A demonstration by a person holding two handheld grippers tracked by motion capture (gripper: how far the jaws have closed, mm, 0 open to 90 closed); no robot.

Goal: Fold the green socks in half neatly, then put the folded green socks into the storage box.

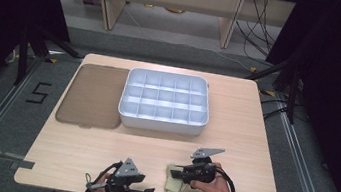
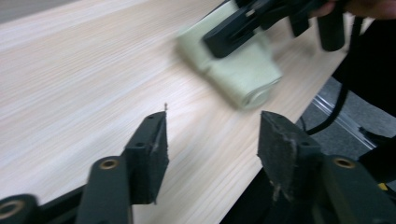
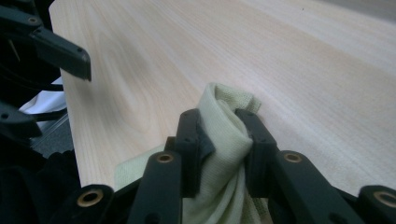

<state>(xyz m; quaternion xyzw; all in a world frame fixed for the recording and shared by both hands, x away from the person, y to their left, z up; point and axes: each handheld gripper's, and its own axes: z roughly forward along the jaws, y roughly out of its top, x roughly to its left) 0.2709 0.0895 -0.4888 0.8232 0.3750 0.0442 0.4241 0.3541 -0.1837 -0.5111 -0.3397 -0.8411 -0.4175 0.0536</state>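
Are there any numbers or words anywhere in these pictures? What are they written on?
"5": black mark on the grey floor left of the table, in the high view.
No words or numbers can be read on the white divided tray, the brown mat, the pale green cloth or either hand-held gripper.

The bench (image 1: 100,147) is pale wood with a fine, matt grain. On it the cloth (image 3: 219,140) is soft, pale yellow-green knit. Behind the cloth, the tray (image 1: 161,124) looks like smooth white plastic, and beside it the lid (image 1: 92,96) is matt brown.
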